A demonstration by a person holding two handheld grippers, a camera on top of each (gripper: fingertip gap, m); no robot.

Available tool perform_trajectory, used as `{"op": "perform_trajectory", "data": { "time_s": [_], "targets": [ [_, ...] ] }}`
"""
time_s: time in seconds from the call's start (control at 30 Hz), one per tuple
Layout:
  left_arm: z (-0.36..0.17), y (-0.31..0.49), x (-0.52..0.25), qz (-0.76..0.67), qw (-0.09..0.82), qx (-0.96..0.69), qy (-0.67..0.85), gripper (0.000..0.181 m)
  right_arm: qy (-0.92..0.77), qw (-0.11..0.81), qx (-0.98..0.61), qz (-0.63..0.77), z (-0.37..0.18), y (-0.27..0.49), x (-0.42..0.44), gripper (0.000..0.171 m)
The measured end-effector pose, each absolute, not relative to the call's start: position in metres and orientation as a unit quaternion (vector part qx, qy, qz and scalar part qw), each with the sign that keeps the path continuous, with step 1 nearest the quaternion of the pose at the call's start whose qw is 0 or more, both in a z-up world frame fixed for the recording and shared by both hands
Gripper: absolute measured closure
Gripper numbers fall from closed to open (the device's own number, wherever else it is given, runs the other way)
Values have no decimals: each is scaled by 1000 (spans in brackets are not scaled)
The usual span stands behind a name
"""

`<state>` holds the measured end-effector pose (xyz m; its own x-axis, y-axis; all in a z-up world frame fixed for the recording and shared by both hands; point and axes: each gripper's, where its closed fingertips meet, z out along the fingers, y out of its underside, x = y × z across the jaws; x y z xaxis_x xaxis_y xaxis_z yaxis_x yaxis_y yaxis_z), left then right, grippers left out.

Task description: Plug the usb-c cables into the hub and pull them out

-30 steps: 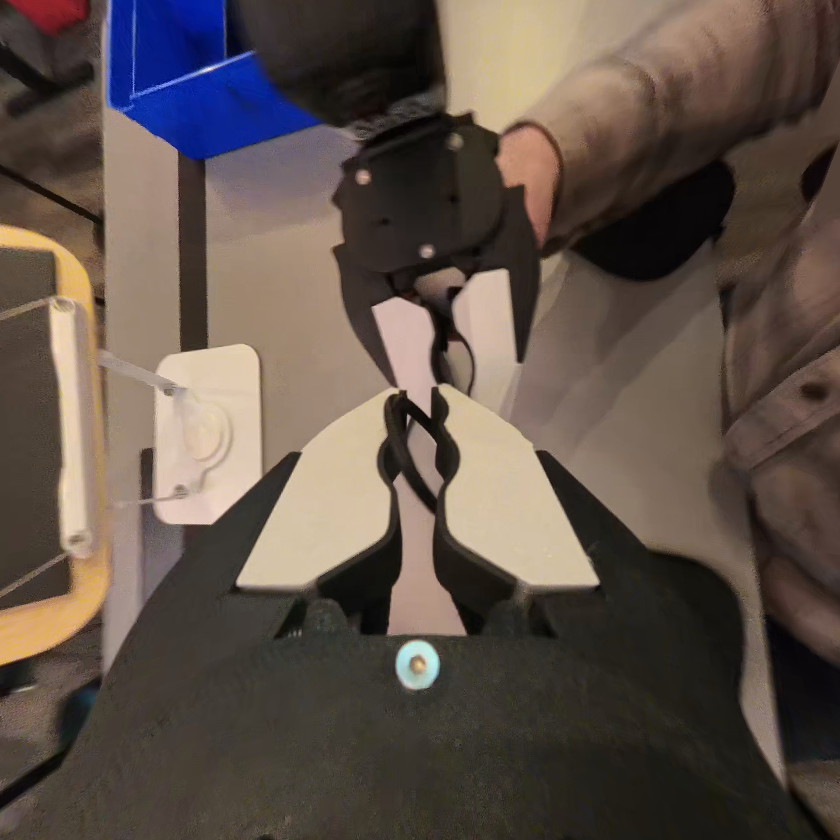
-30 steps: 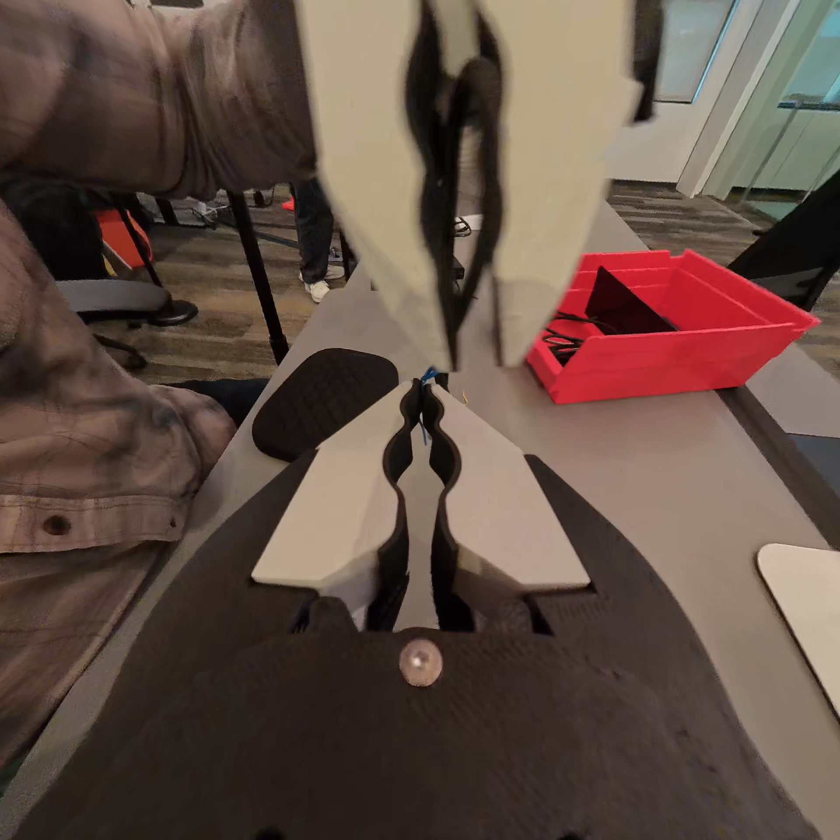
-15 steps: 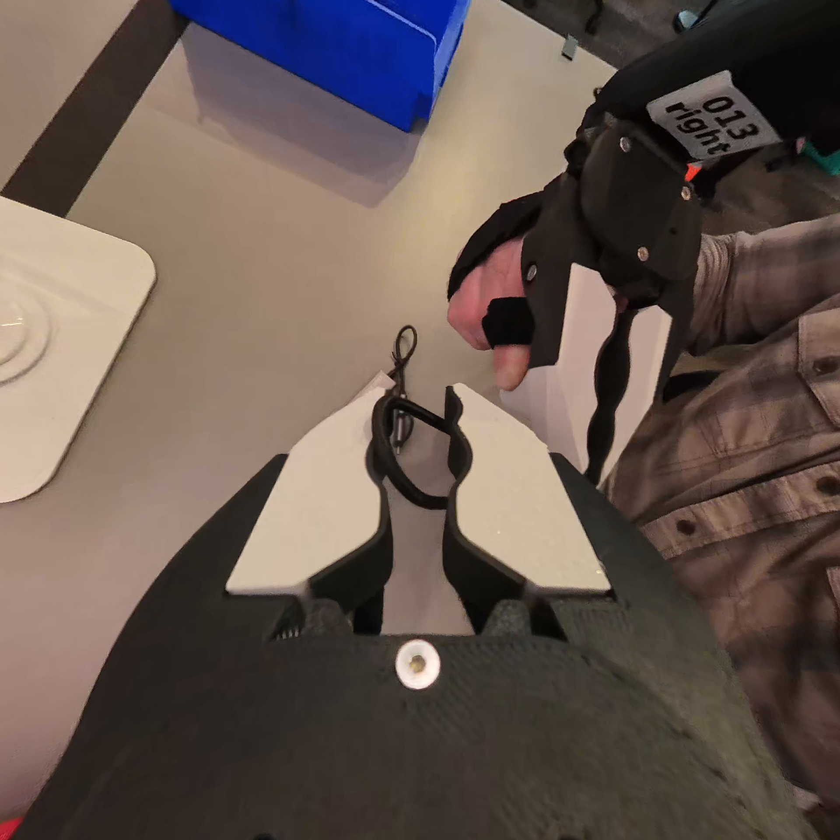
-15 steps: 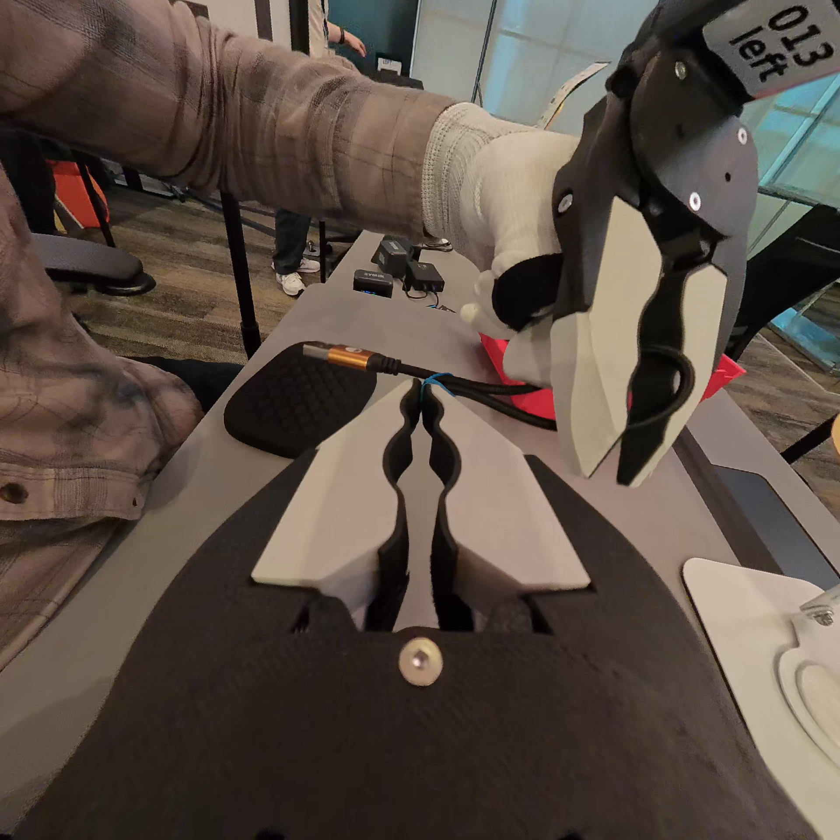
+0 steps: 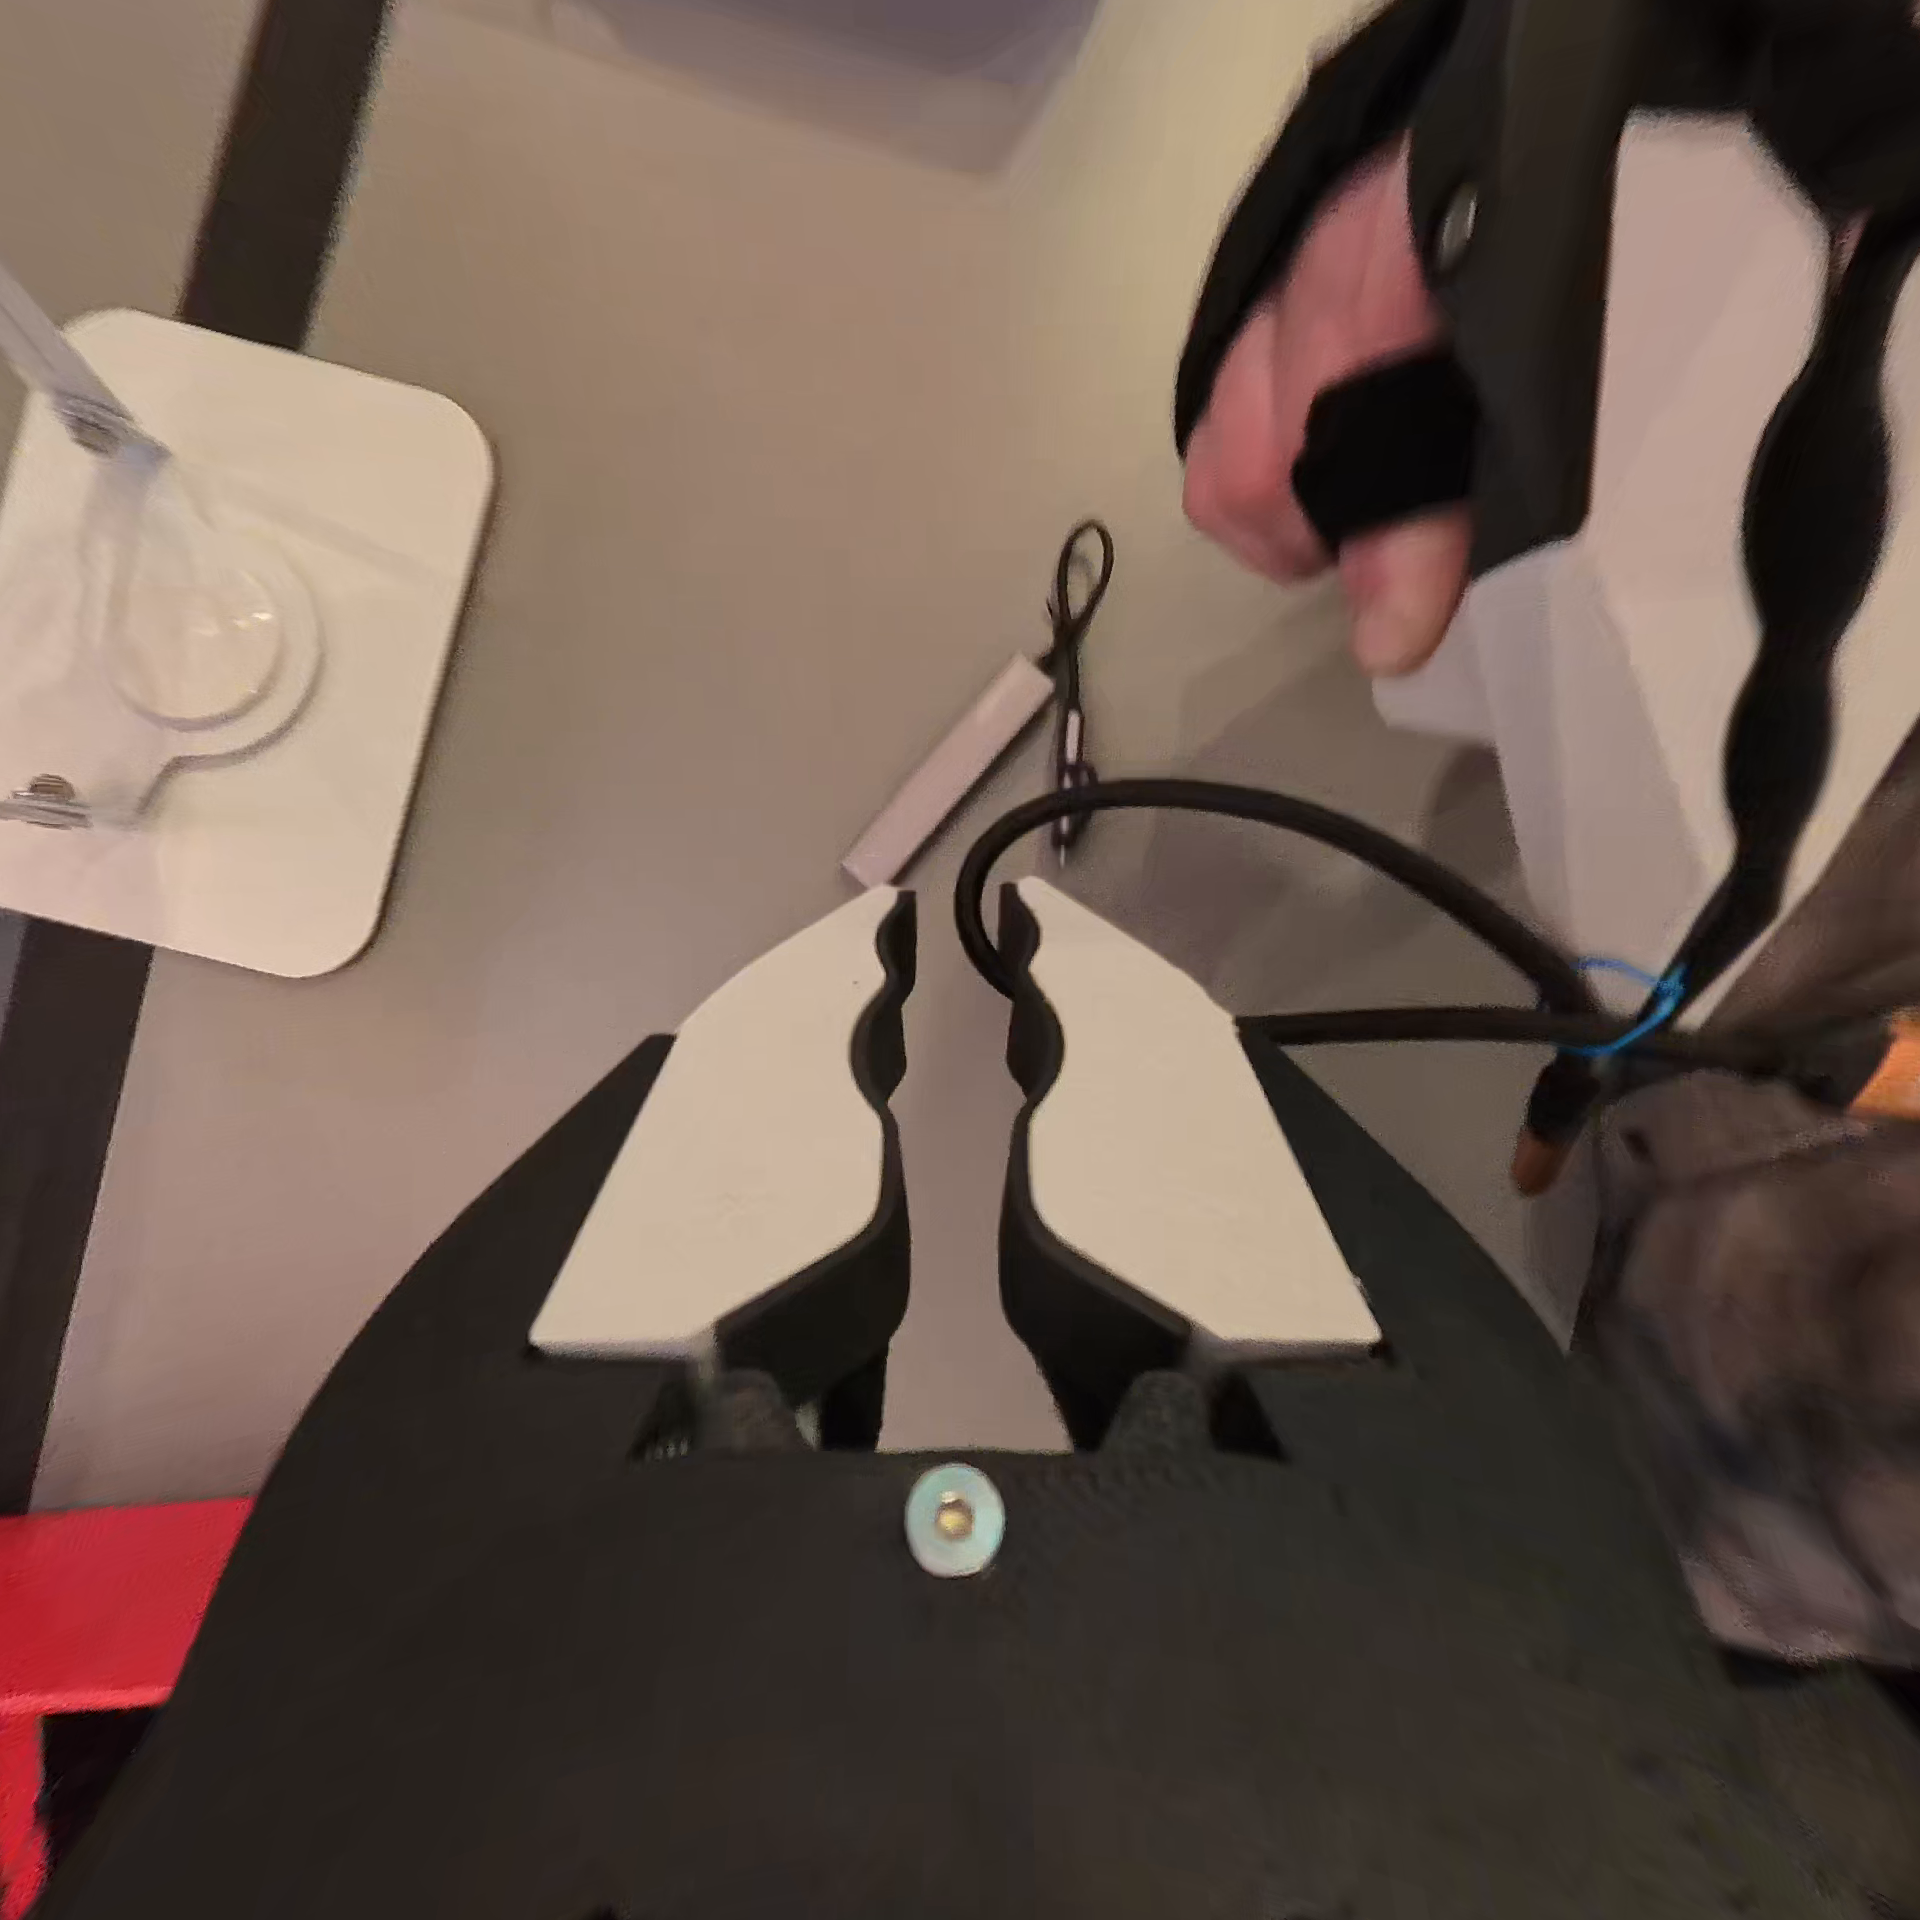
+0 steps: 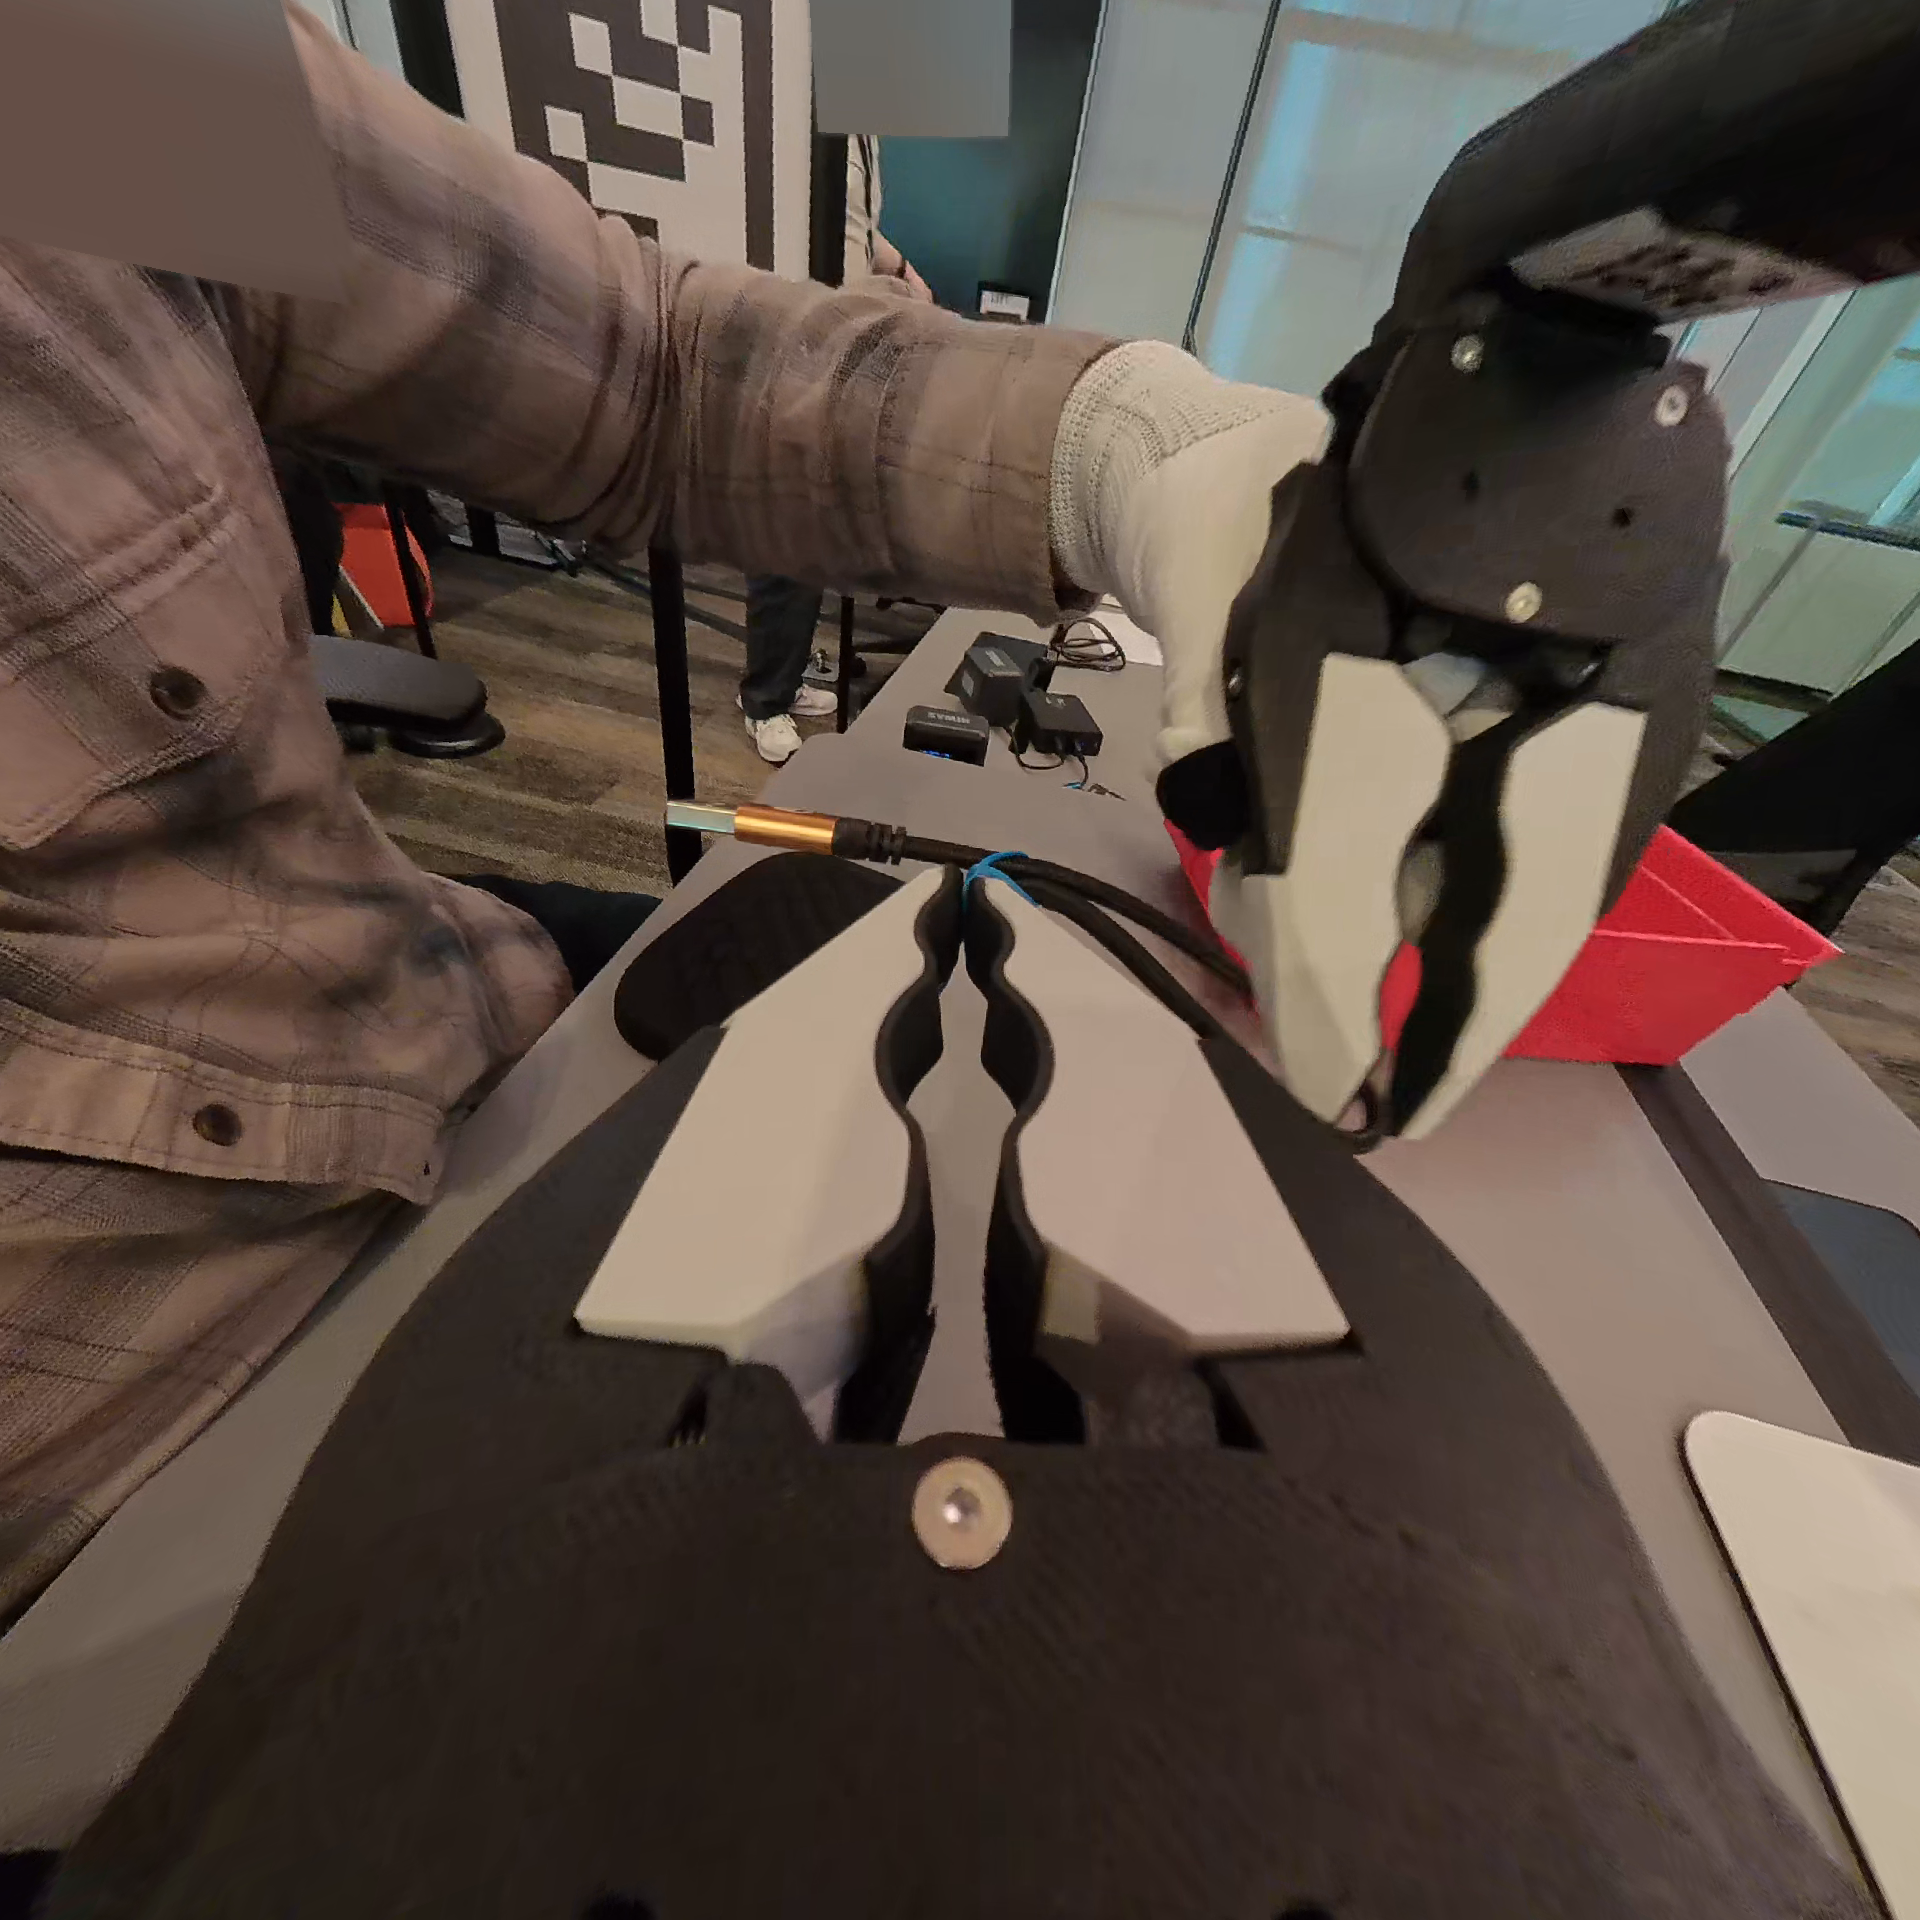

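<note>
A black cable [image 5: 1143, 800] tied with a blue twist tie loops in front of my left gripper [image 5: 956, 899]. The left jaws stand a little apart and the cable rests loosely against the right finger. A slim silver hub [image 5: 951, 769] with a thin black lead lies on the grey table just beyond. My right gripper [image 6: 961, 883] is shut on the cable at the blue tie. The cable's gold-collared plug [image 6: 779, 826] sticks out to its left. The left gripper [image 6: 1392, 1117] hangs tip-down at the right, with the cable loop at its tips.
A white stand base [image 5: 239, 644] with a clear plastic mount sits at the left. A red bin [image 6: 1662, 966] stands behind the left gripper. A black pad [image 6: 748, 935] lies at the near table edge, and small black boxes [image 6: 997, 707] sit at the far end. The tips of one gripper are about 10 cm away from the tips of the other. The left tips stand about 15 cm off the slim silver hub [image 5: 951, 769].
My left gripper has opened and let the cable loop slip loose, and has moved closer to the hub. My right gripper still holds the cable at the tie.
</note>
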<state>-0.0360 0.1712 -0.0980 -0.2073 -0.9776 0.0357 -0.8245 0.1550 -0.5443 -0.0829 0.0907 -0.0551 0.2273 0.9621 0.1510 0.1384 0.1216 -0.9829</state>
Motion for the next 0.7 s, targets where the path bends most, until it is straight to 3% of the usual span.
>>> {"op": "perform_trajectory", "data": {
  "time_s": [0.1,0.5,0.7],
  "targets": [
    [-107,161,-36,-231,158,-582,764,175,-506,550,-553,369,-57,88,-81,171],
    [-143,143,-70,-147,98,-516,838,174,-493,466,-588,440,-77,84,-72,171],
    [-160,96,-78,-266,17,-499,824,173,-466,448,-599,473,-83,89,-67,171]
  ]
}}
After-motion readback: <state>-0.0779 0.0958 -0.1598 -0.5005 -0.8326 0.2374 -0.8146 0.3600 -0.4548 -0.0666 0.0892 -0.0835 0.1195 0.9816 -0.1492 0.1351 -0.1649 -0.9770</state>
